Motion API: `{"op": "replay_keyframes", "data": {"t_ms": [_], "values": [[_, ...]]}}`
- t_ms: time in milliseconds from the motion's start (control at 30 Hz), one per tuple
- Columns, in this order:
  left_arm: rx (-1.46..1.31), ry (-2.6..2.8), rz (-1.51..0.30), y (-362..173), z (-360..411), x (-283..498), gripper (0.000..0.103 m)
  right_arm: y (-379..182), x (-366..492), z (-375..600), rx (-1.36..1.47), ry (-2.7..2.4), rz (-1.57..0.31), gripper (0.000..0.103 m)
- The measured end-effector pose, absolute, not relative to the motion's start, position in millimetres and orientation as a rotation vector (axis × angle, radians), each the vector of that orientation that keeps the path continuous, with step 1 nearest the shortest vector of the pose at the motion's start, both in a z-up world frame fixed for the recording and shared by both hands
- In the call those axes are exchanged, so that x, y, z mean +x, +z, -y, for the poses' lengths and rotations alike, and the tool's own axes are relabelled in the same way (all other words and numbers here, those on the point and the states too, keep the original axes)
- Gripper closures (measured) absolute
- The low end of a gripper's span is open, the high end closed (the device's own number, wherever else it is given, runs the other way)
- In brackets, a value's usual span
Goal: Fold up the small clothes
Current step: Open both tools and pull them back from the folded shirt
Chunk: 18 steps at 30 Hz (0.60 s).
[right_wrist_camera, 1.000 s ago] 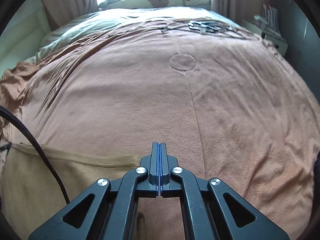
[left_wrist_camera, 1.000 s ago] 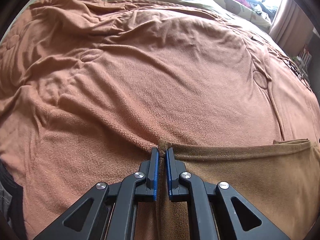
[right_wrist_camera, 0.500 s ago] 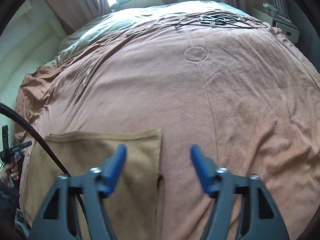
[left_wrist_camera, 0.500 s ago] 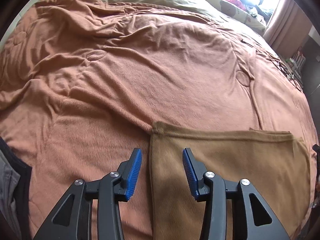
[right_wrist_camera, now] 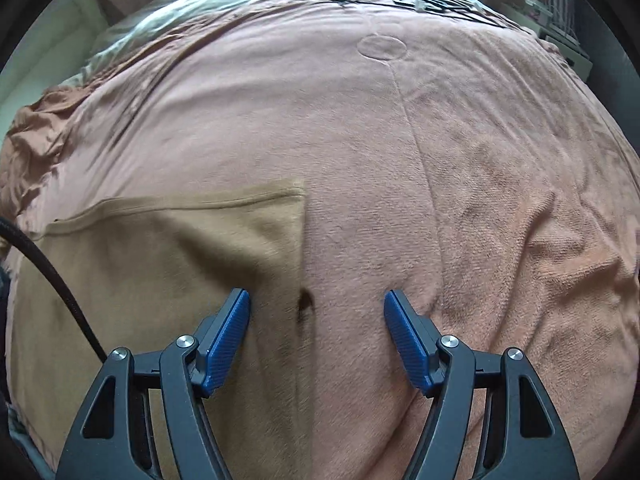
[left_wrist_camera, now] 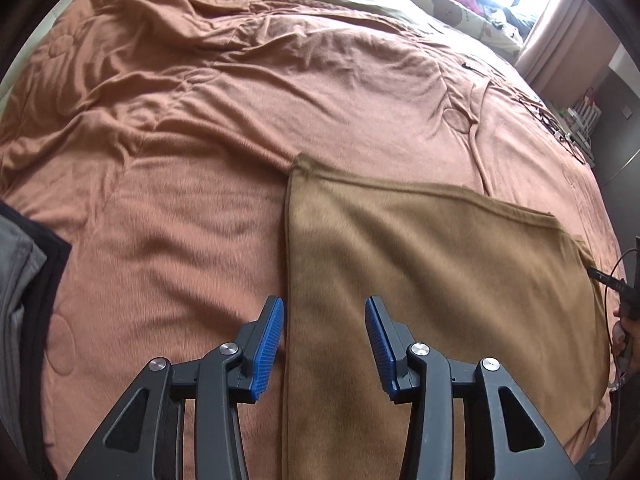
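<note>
Having just let go, both the left gripper and right gripper are hanging open, jaws wide and empty, over the flat tan-brown fleece garment in the lower frame, so this fold is likely done.

We carry two black skeletal grippers, the left gripper and right gripper; ribbed blue pads line their fingers; silver screws mark the pivots; a black braided cable trails.
</note>
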State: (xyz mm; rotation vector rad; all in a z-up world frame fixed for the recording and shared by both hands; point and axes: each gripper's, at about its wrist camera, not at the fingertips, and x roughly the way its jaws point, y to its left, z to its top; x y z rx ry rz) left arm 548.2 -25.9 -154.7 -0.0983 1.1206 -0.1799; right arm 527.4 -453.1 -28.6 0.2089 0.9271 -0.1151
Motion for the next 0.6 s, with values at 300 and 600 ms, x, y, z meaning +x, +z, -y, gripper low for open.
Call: {"op": "replay_keyframes", "data": {"t_ms": [300,600], "values": [[-0.126,-0.145,-1.145,-160.6,16.5,519.7,0.058,-19.1,522.6,438.5,0.183,-0.219,-0.924,0.057],[-0.154,-0.159,-1.136,-153.4,8.4,486.6,0.058,7.8,455.9,430.7,0.227,-0.065,-0.892,0.057]]}}
